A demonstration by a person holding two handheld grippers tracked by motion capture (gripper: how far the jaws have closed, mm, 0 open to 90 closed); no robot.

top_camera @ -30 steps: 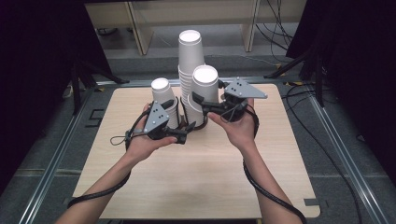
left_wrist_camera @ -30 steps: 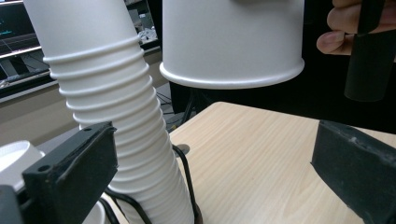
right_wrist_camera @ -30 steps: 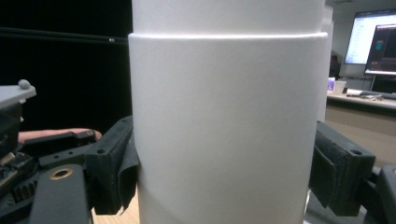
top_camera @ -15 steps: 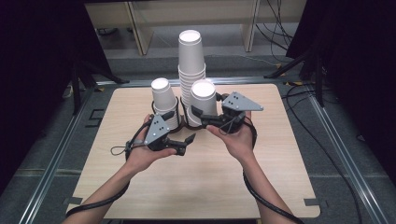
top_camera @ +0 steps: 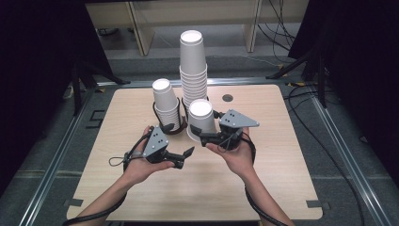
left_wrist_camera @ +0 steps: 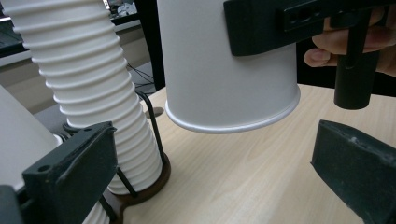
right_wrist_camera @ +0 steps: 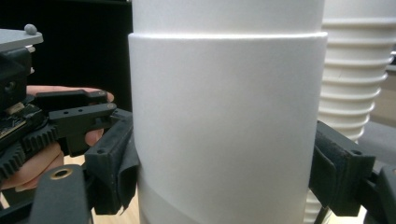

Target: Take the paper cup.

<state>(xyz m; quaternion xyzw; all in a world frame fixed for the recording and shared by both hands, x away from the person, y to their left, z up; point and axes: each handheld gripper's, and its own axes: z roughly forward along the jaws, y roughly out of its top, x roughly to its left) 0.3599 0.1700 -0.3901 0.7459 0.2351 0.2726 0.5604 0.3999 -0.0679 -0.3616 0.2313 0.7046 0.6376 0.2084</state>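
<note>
Upside-down white paper cups stand on the wooden table [top_camera: 282, 179]: a tall stack [top_camera: 193, 66] at the back and a shorter stack [top_camera: 164, 106] to its left. My right gripper [top_camera: 203, 135] is shut on a white cup [top_camera: 201, 117], with a jaw pressed on each side [right_wrist_camera: 224, 172]. The cup [left_wrist_camera: 229, 70] hangs a little above the table, rim down. A second cup looks nested over it. My left gripper [top_camera: 185, 157] sits lower left of the cup. It is open [left_wrist_camera: 210, 172], with nothing between its jaws.
A dark wire holder [top_camera: 164, 128] rings the base of the shorter stack, and another ring [left_wrist_camera: 140, 191] holds the tall stack [left_wrist_camera: 88, 84]. A ribbed cup stack [right_wrist_camera: 355, 70] rises behind the held cup. A small dark hole [top_camera: 227, 98] marks the table's back.
My right gripper has brought the cup down and toward the person, away from the tall stack. My left gripper has drawn back from the shorter stack toward the person.
</note>
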